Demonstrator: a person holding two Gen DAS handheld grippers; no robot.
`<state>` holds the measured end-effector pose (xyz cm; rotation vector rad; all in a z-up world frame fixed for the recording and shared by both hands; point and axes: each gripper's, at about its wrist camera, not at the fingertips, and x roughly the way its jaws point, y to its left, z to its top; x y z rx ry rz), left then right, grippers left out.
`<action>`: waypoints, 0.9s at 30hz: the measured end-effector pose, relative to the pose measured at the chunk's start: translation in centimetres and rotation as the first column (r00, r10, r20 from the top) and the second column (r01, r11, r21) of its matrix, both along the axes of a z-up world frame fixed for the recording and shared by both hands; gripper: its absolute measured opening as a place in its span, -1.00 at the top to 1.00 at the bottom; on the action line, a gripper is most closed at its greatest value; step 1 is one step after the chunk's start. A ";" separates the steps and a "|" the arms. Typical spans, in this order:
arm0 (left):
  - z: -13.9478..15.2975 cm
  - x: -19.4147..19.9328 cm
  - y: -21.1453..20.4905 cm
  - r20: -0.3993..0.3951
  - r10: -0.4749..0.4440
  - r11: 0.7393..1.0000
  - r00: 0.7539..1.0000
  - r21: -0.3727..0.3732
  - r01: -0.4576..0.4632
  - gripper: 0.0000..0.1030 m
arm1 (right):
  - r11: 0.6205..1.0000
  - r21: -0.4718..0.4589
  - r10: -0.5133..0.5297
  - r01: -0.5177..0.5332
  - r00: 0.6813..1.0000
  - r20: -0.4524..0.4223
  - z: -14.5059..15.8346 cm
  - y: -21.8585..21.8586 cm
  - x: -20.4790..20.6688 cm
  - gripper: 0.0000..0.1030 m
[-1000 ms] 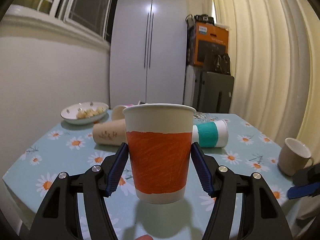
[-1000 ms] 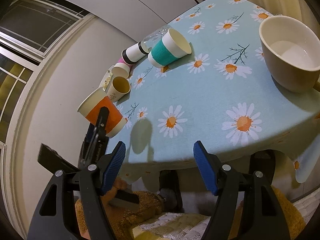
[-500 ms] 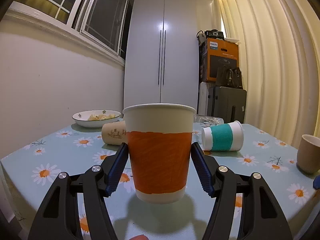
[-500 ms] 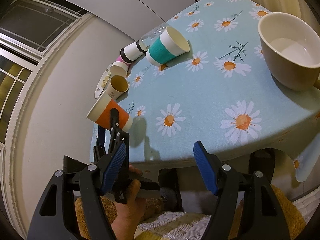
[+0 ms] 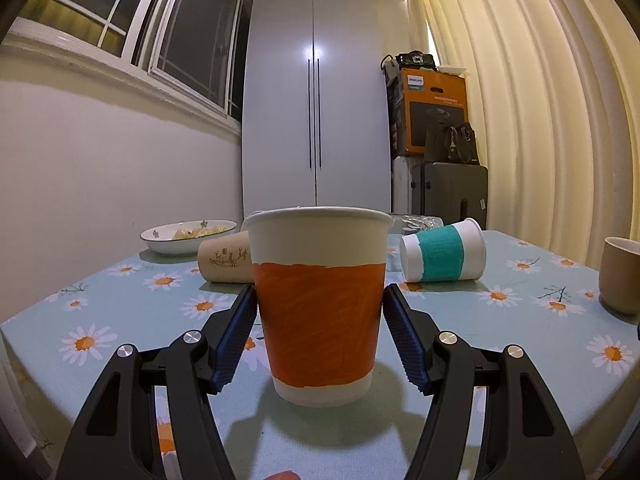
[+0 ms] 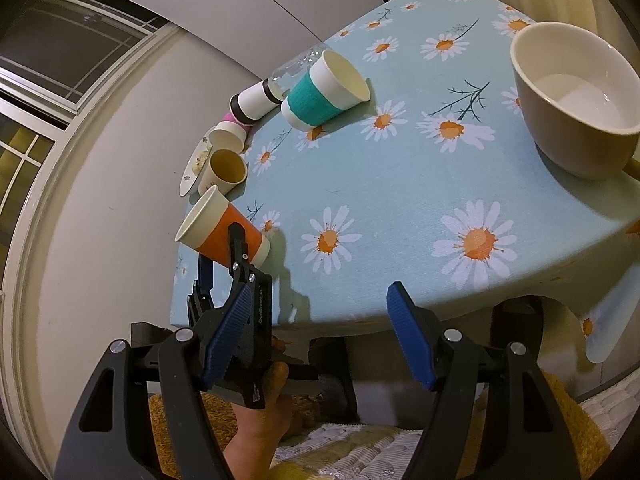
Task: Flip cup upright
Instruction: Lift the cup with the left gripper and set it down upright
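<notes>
An orange-banded paper cup [image 5: 320, 308] stands upright on the daisy tablecloth [image 5: 520, 320], mouth up. My left gripper [image 5: 320, 340] straddles it; the left pad [image 5: 236, 340] touches the cup, the right pad [image 5: 404, 344] shows a thin gap. In the right wrist view the same cup [image 6: 224, 232] stands near the table's left edge with the left gripper around it. My right gripper [image 6: 316, 344] is open and empty, off the table's front edge.
A teal-banded cup [image 5: 444, 252] and a tan printed cup [image 5: 226, 258] lie on their sides behind. A food plate [image 5: 188, 234] sits far left. A beige mug [image 6: 576, 100] stands at the right. A clear bottle [image 6: 296, 68] lies behind the teal cup.
The left gripper has lowered the orange cup until its base rests on the table, and the pads have eased slightly apart. The right gripper stays still.
</notes>
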<state>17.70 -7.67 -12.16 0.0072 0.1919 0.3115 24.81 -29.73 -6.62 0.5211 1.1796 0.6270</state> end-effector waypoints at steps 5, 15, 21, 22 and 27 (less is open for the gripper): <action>-0.2 -0.1 -0.1 -0.018 -0.007 1.000 1.000 0.004 0.007 -0.24 | 1.000 0.001 0.000 0.000 1.000 0.002 0.0 0.0 0.0 -0.36; -0.6 -0.2 1.1 -0.051 0.015 0.999 0.999 -0.030 -0.017 -0.24 | 1.000 -0.003 -0.005 0.005 1.000 -0.004 -0.1 -0.2 0.0 -0.36; -0.2 -0.2 1.2 -0.058 0.019 0.999 0.998 -0.045 -0.022 -0.78 | 1.000 -0.002 -0.010 0.010 1.000 0.004 0.0 -0.3 0.0 -0.36; -0.2 -0.2 1.2 -0.065 0.021 0.999 0.998 -0.043 -0.023 -0.81 | 1.000 0.002 -0.014 0.014 1.000 0.010 0.2 -0.4 0.0 -0.36; 0.1 -0.6 1.3 -0.078 0.001 0.999 0.997 -0.052 -0.006 -0.87 | 1.000 0.008 -0.029 0.029 0.999 0.026 0.5 -0.9 0.1 -0.36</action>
